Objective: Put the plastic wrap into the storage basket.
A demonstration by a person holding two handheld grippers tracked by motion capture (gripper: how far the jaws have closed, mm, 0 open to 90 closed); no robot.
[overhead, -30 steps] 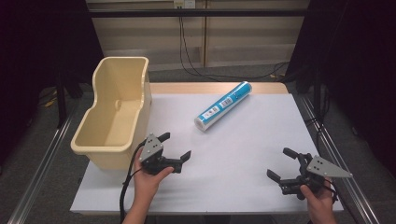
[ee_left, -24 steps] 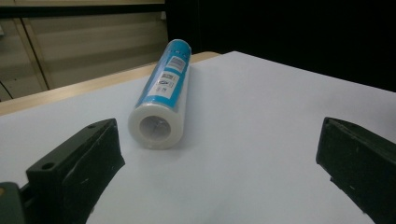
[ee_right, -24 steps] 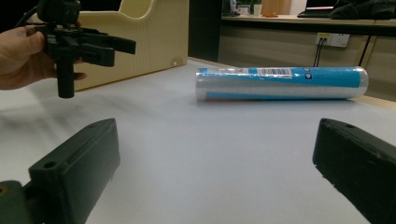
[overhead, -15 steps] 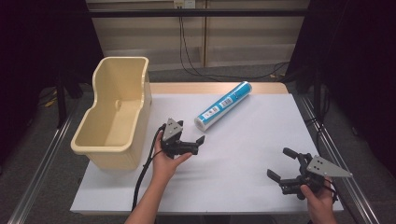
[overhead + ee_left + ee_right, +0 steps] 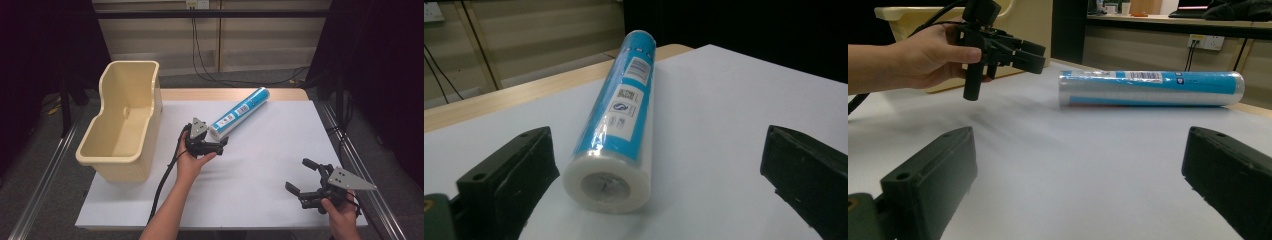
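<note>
Near the middle of the desk (image 5: 280, 200), the left gripper (image 5: 214, 146) sits with its jaws spread wide at the near end of the blue roll (image 5: 239, 113), one jaw close beside the roll's white end cap, neither seen touching it. That roll lies flat, angled toward the desk's far edge. Well apart, the right gripper (image 5: 306, 177) rests wide open at the near right corner. At the left edge stands a cream bin (image 5: 131, 165).
</note>
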